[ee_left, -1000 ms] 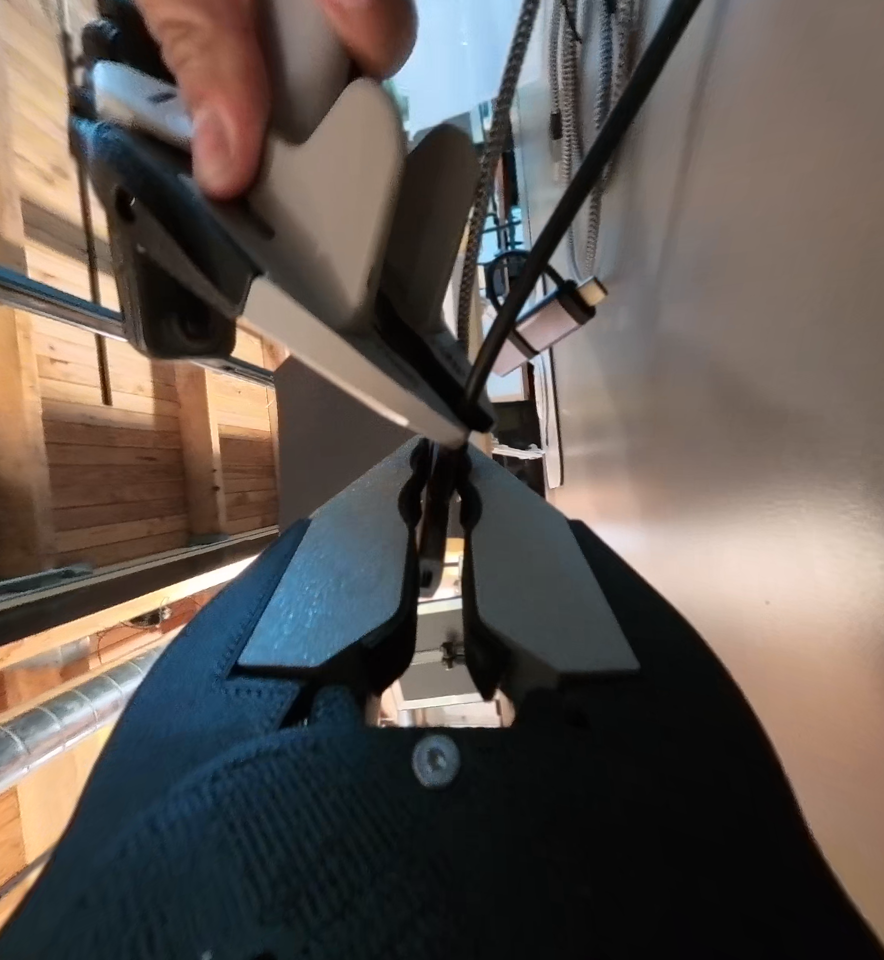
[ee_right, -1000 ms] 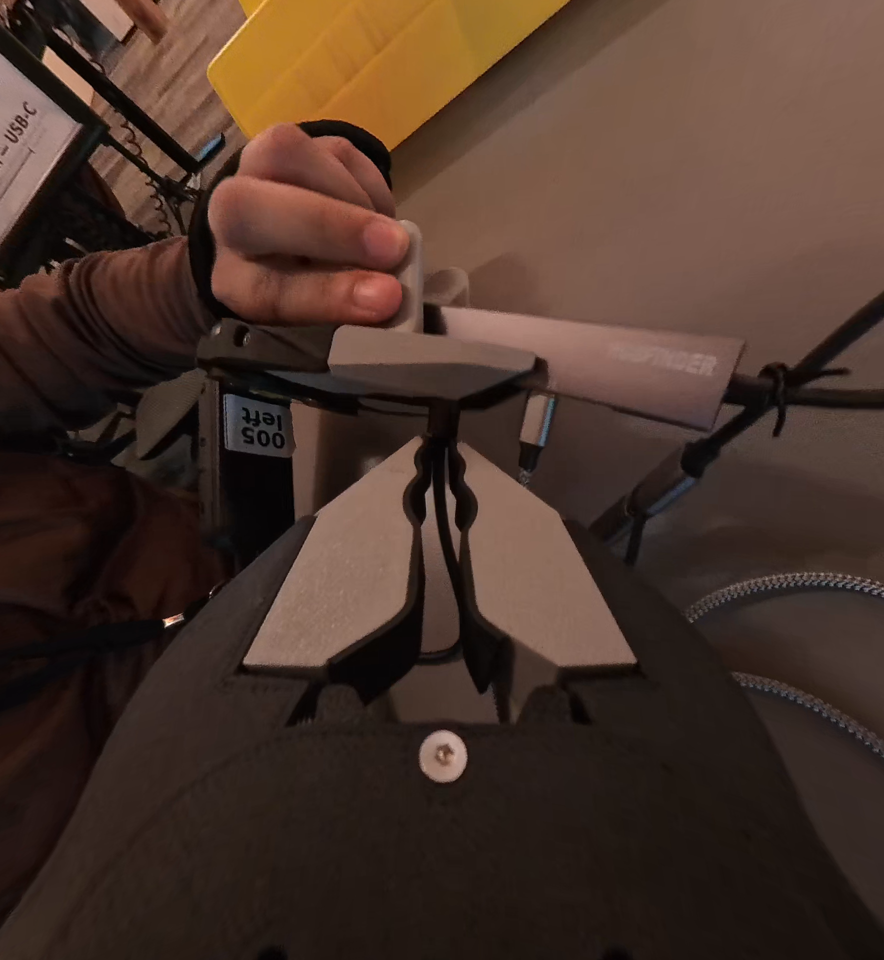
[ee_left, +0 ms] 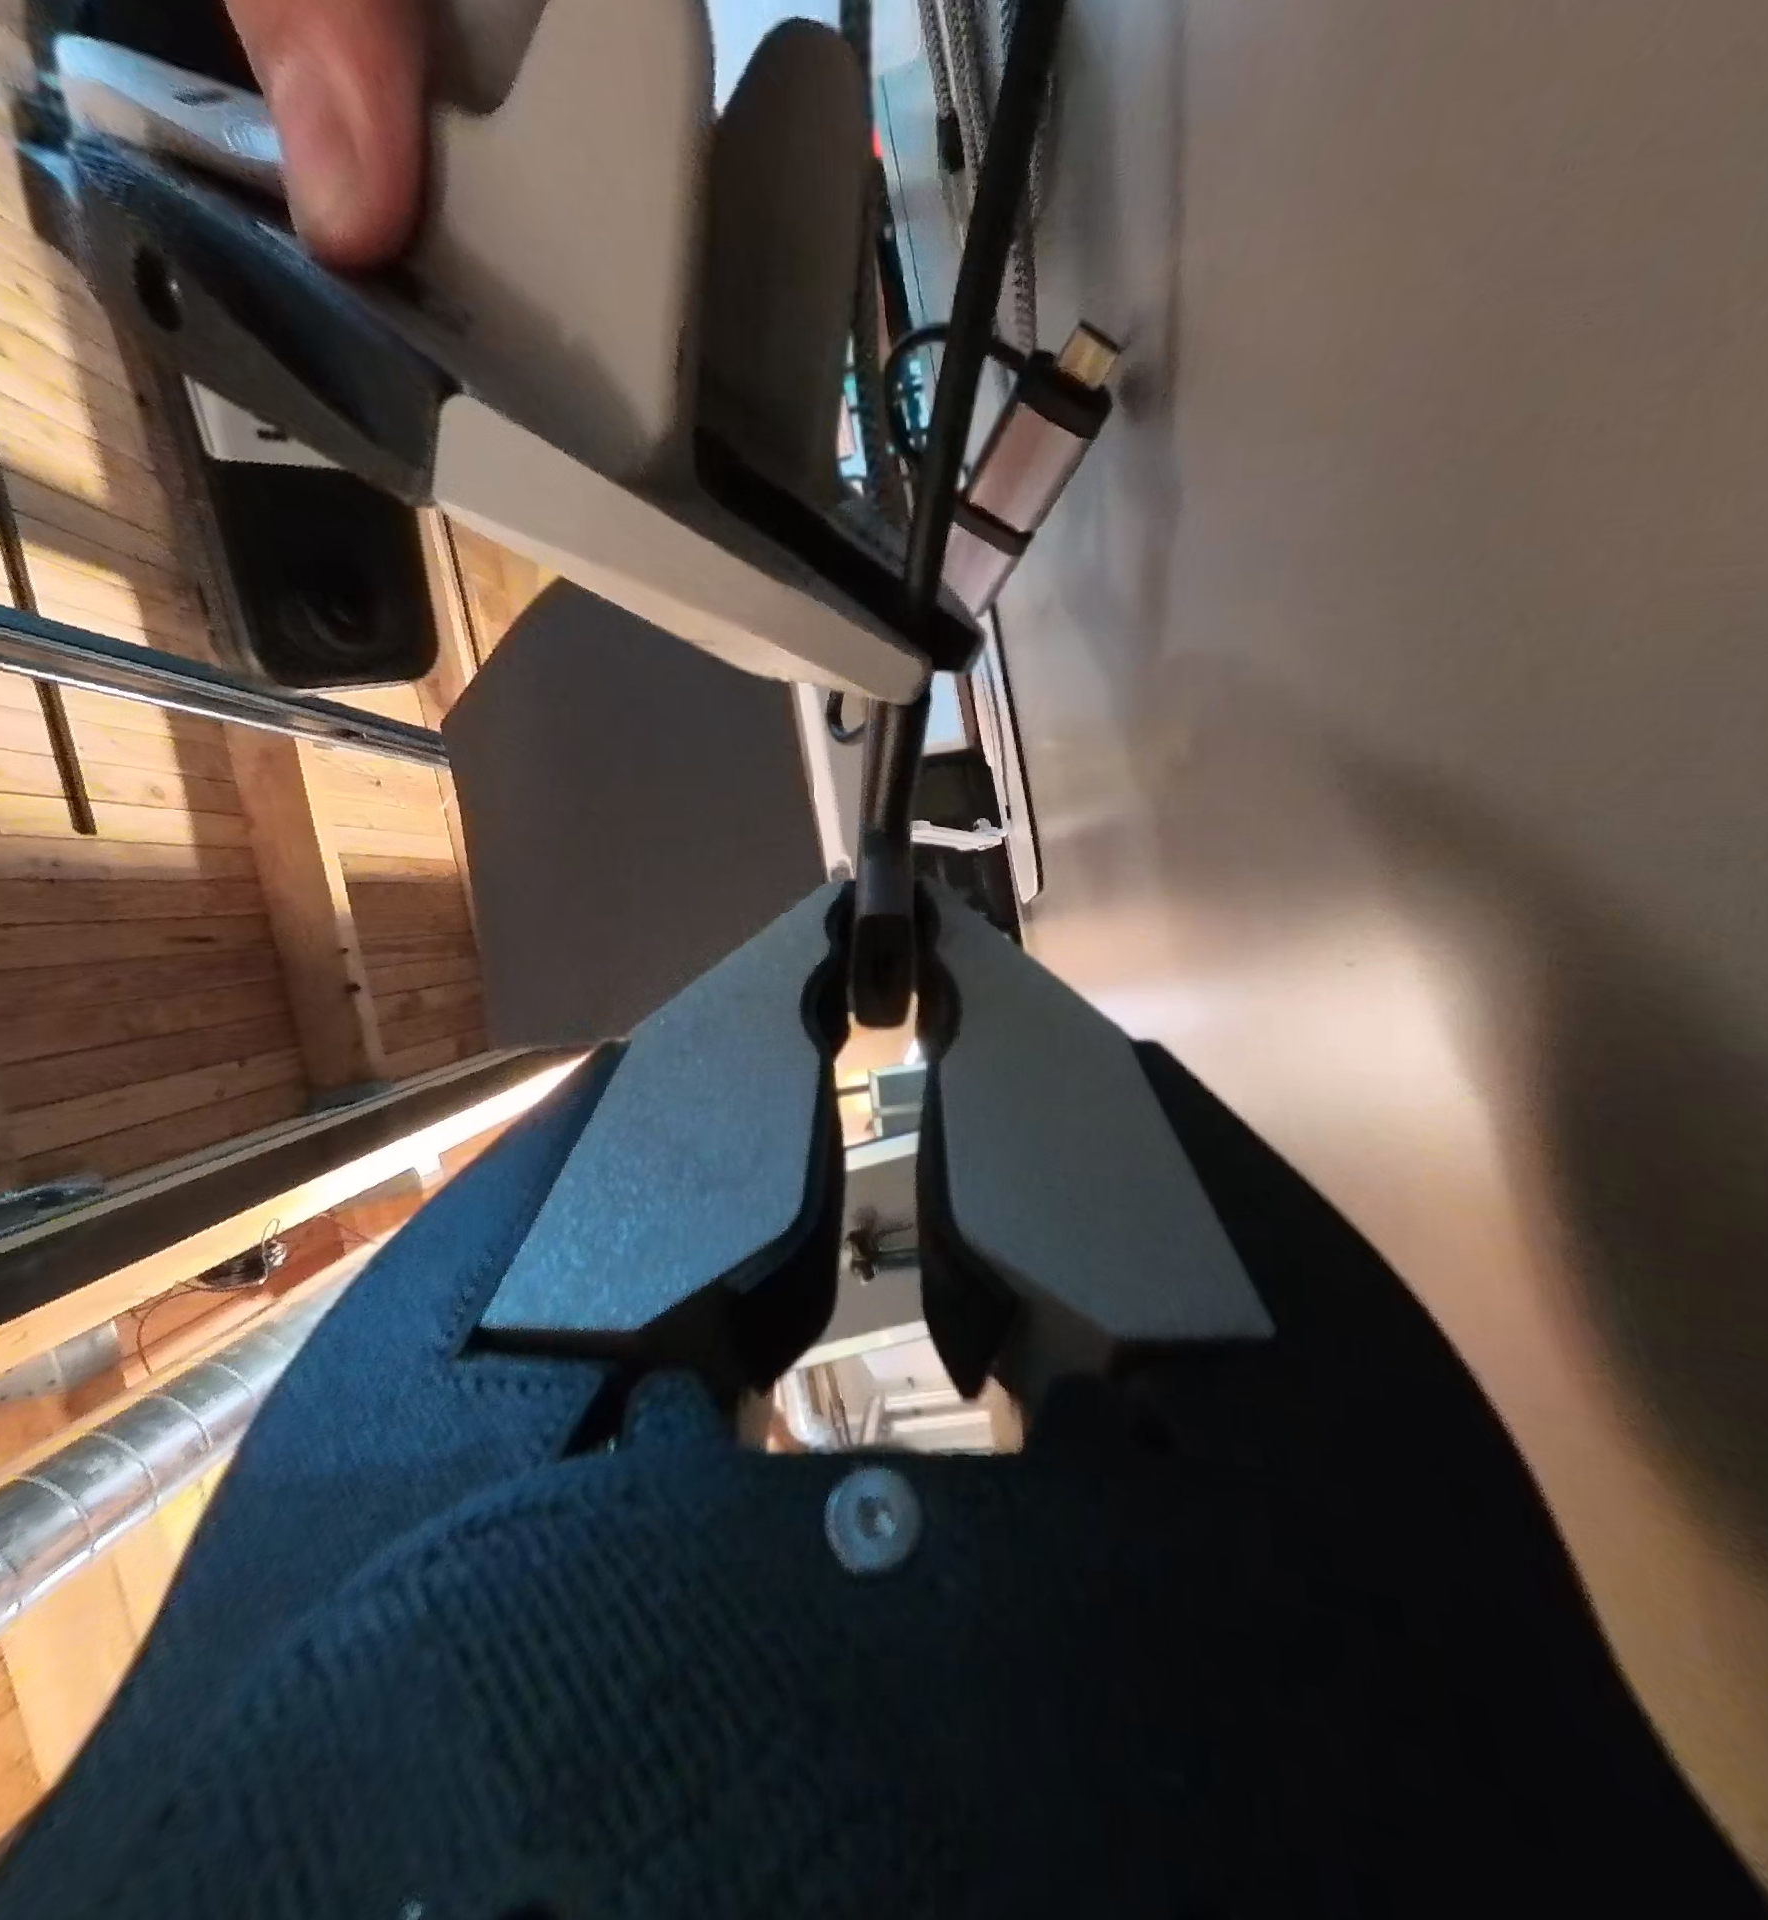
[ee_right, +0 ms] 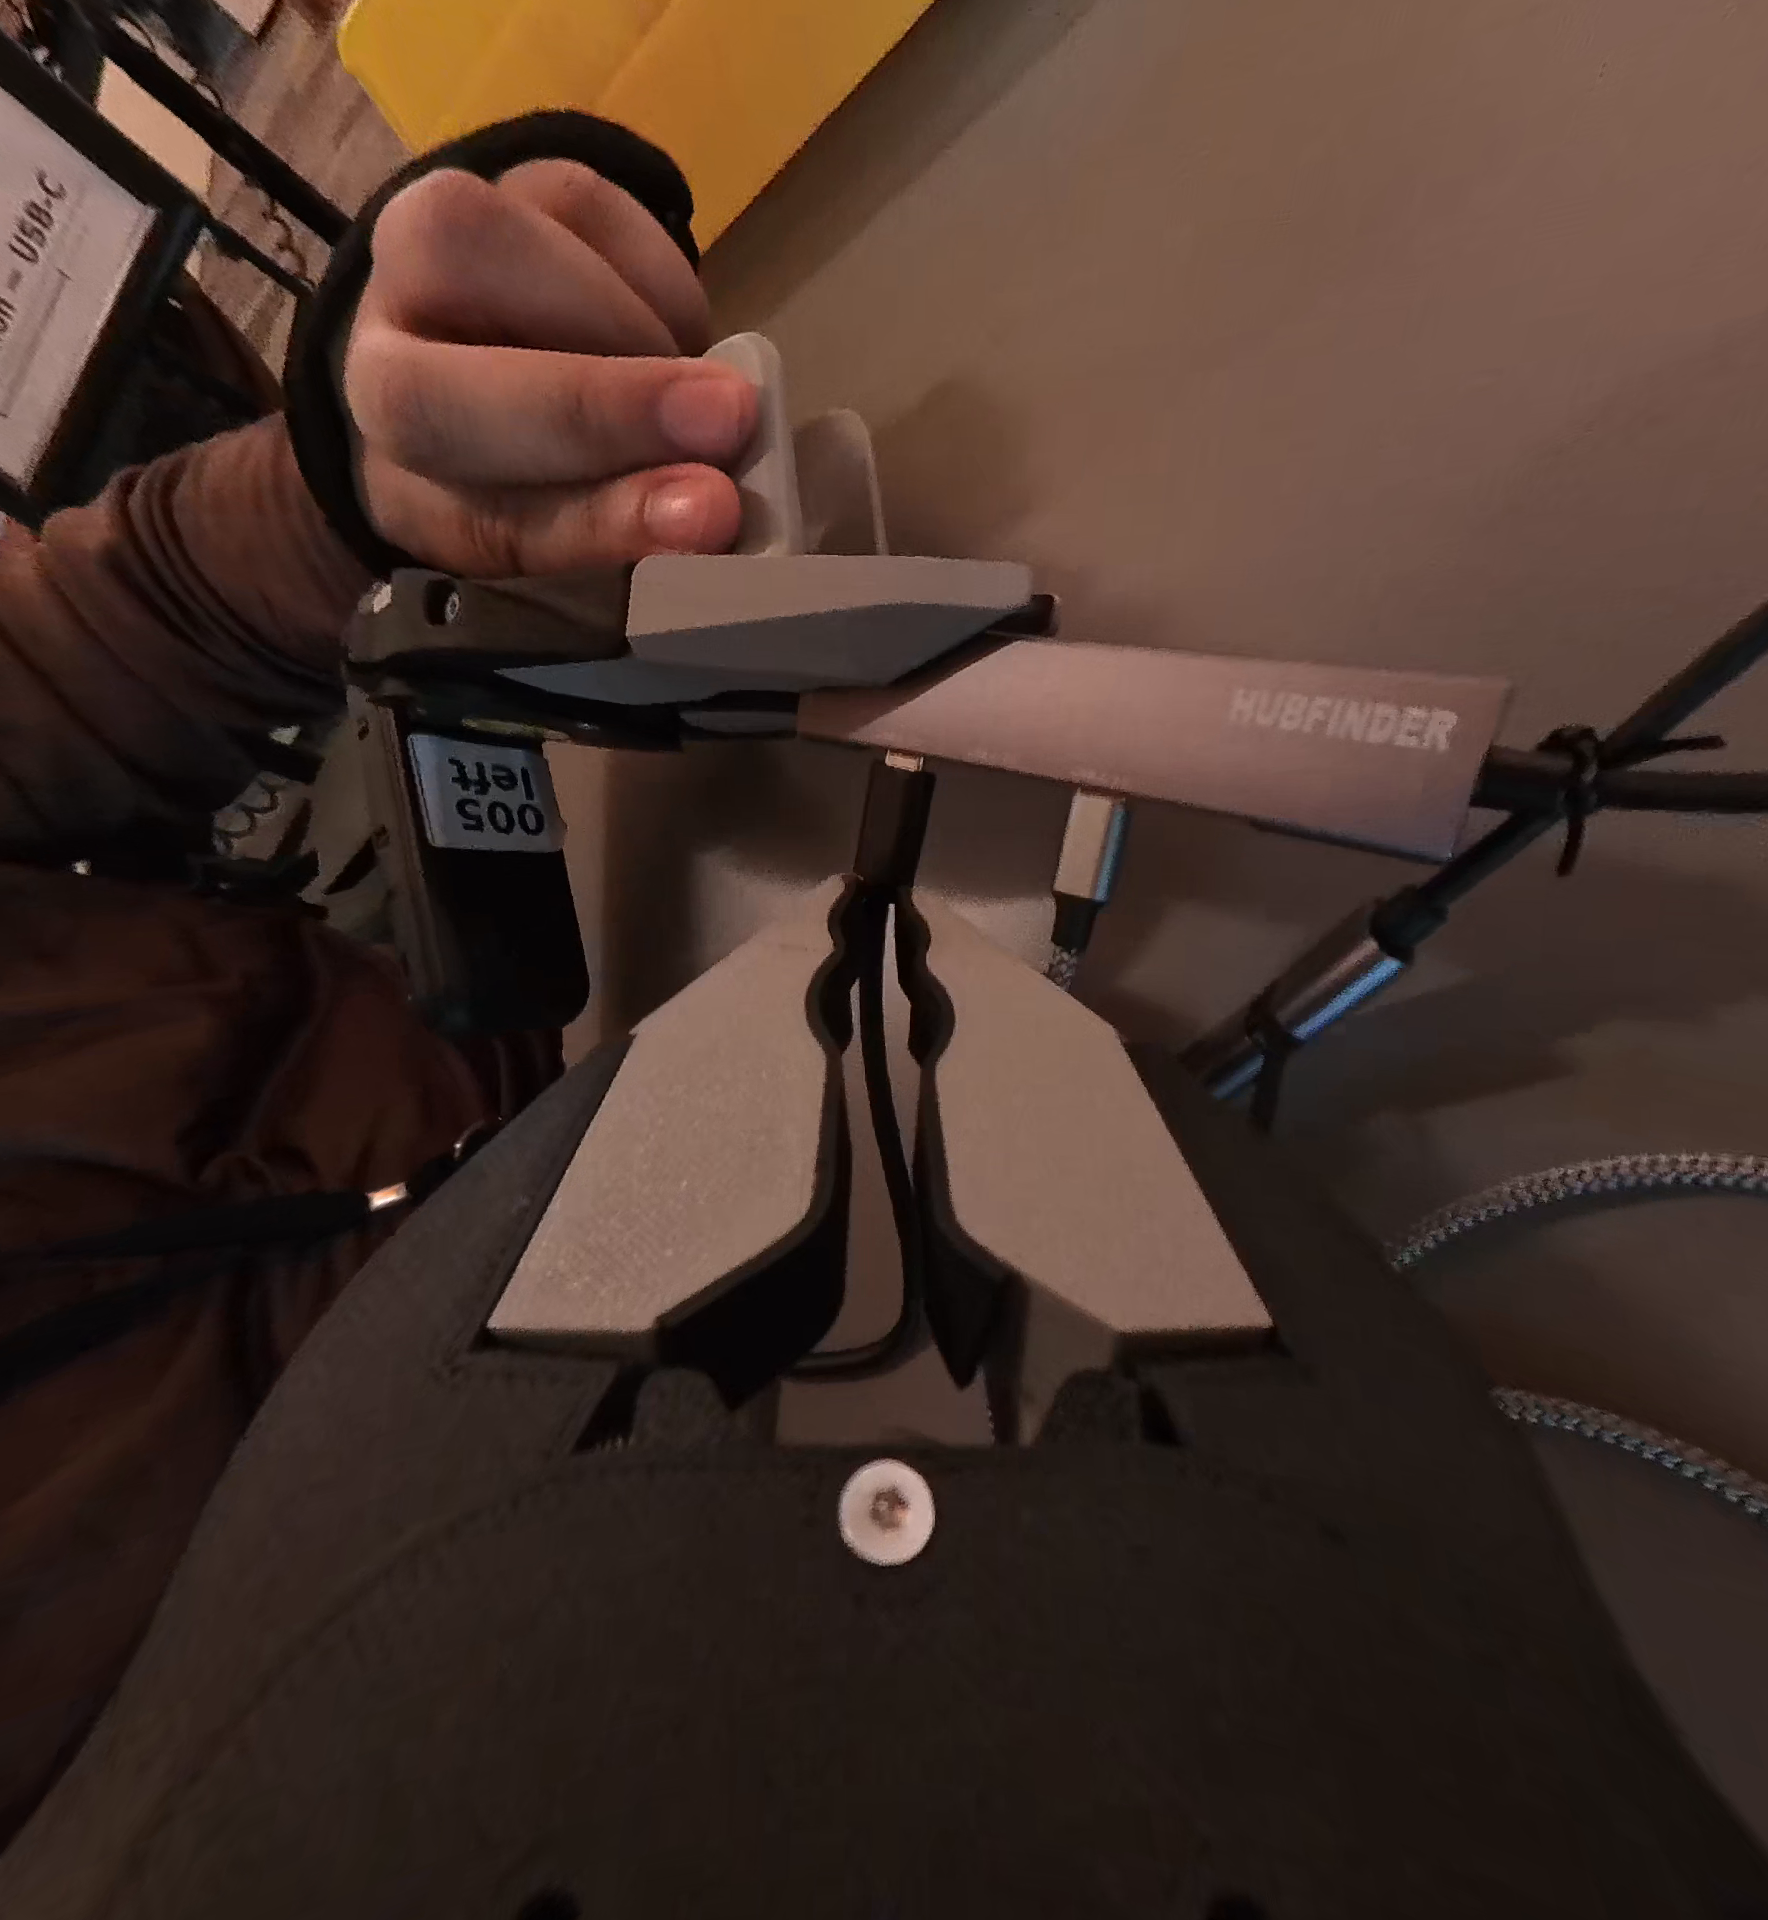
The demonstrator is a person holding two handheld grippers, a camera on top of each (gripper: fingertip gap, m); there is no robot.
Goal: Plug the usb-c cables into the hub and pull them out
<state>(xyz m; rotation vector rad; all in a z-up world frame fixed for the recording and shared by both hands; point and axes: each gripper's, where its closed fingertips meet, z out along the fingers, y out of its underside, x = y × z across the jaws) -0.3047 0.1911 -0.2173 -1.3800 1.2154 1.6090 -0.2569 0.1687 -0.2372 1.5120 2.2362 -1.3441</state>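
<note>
**Black plug drawn back from the hub**

Since the earlier frame the right gripper point(ee_right: 880, 920) has backed away from the hub point(ee_right: 1171, 727). The black plug point(ee_right: 892, 826) now stands bare between the fingertips and the hub's lower edge, with its metal tip showing right at the port. Whether the tip is still seated cannot be told.

The hub is a grey bar held clear of the table point(ee_right: 1379, 312), running from the centre of the right wrist view toward 3 o'clock. The right gripper pinches the rear end of the black plug, its jaws pressed together on it. The black cable point(ee_right: 885, 1143) trails back between the fingers toward 6 o'clock.

The left gripper point(ee_left: 885, 935) is clamped on the hub's end, which its own camera sees edge-on as a dark strip. In the right wrist view it comes in from 9 o'clock, with a hand point(ee_right: 506, 395) gripping it.

Just beside the black plug, toward 3 o'clock, a silver plug point(ee_right: 1093, 862) sits in the hub on a braided cable. Farther toward 3 o'clock the hub's own lead point(ee_right: 1690, 790) leaves its end, and a loose metal plug point(ee_right: 1316, 997) hangs below it. More braided cable point(ee_right: 1638, 1184) loops on the table at 4 o'clock. A framed sign point(ee_right: 7, 270) stands at 10 o'clock.
</note>
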